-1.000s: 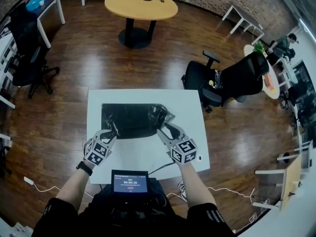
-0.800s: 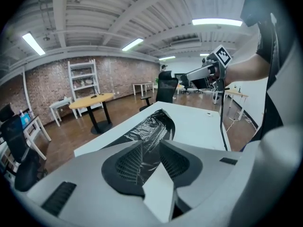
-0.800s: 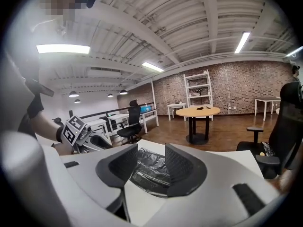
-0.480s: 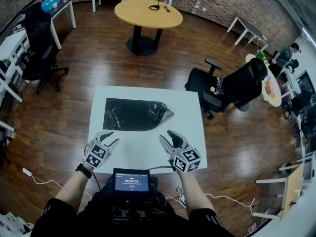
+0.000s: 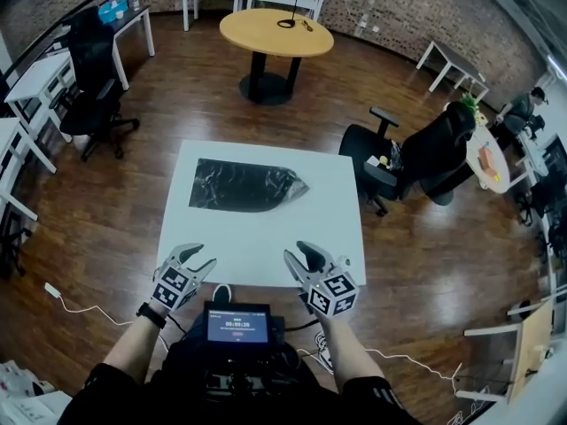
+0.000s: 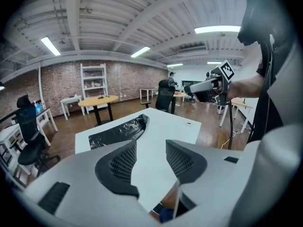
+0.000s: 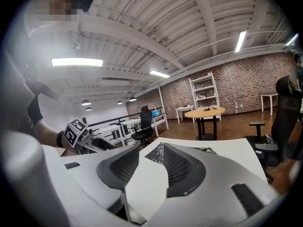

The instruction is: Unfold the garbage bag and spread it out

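One black plastic garbage bag [image 5: 241, 186] lies flat and wrinkled on the far half of one square white table [image 5: 266, 246], nearer the table's left side. Its right end narrows to a point. No print or label can be read on it.

There are two hand-held tongs, both at the table's near edge and well apart from the bag. The left gripper [image 5: 197, 255] is released. Its own view shows its two dark ribbed pads [image 6: 120, 162] spread wide with only bare tabletop between them, and its jaws have just been opening. The right gripper [image 5: 297, 252] is also released and empty. Its jaws stand apart over the white surface and have just been closing a little, with nothing between them. Each gripper carries one cube of black-and-white square markers, which bear patterns and no words.

One small device with a lit blue screen [image 5: 237, 324] sits at the person's chest. It shows a row of light digits too small to read surely.

Behind the white table stands one round wooden table on a black pedestal [image 5: 276, 32].
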